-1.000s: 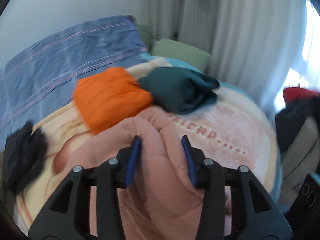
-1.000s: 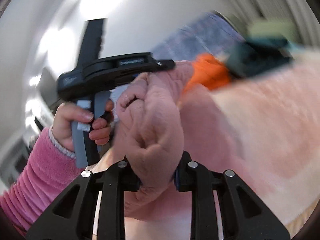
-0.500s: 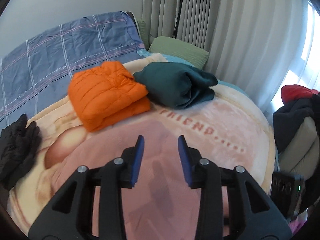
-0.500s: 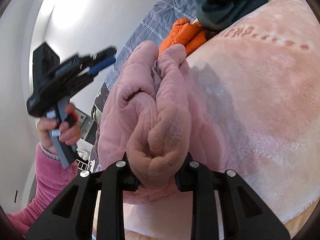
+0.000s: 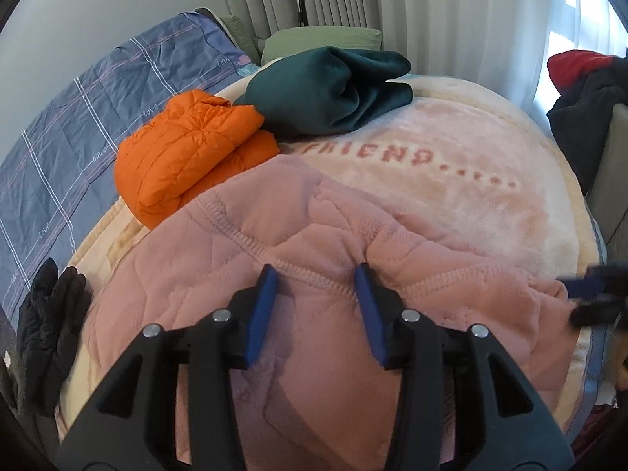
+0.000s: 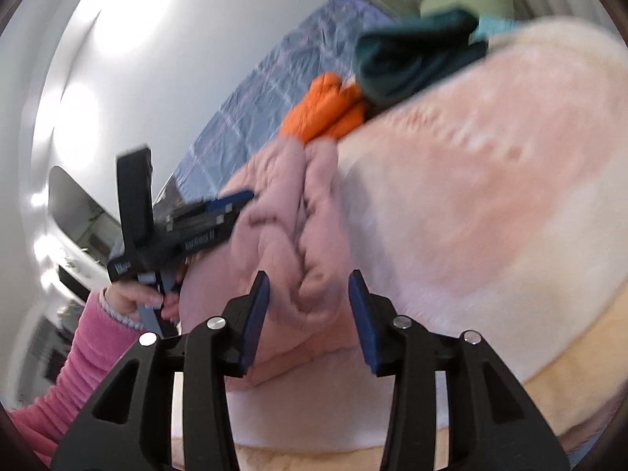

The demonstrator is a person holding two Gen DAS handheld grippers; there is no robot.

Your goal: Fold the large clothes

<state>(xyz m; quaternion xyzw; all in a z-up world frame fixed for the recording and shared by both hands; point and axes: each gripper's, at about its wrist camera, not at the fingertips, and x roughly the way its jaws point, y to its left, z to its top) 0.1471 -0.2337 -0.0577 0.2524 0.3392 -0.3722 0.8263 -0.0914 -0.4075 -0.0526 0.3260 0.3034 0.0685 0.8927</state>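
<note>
1. Spread over bed blanket (image 5: pixel 463 180): pink garment (image 5: pixel 274 274), near orange jacket (image 5: pixel 188 157).
2. Left gripper (image 5: pixel 314 278) fingers parted above its stitched hem.
3. Right gripper (image 6: pixel 309 286) fingers parted, bunched edge between them, seemingly released.

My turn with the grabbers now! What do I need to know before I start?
Left tool: open, over the pink fleece garment's stitched edge, gripping nothing.
Right tool: open, with bunched pink fleece between its fingers, not clamped.
The pink garment lies rumpled on the cream blanket.
Done: orange puffer jacket and dark green garment lie folded behind it.
Left: fold the pink one.
</note>
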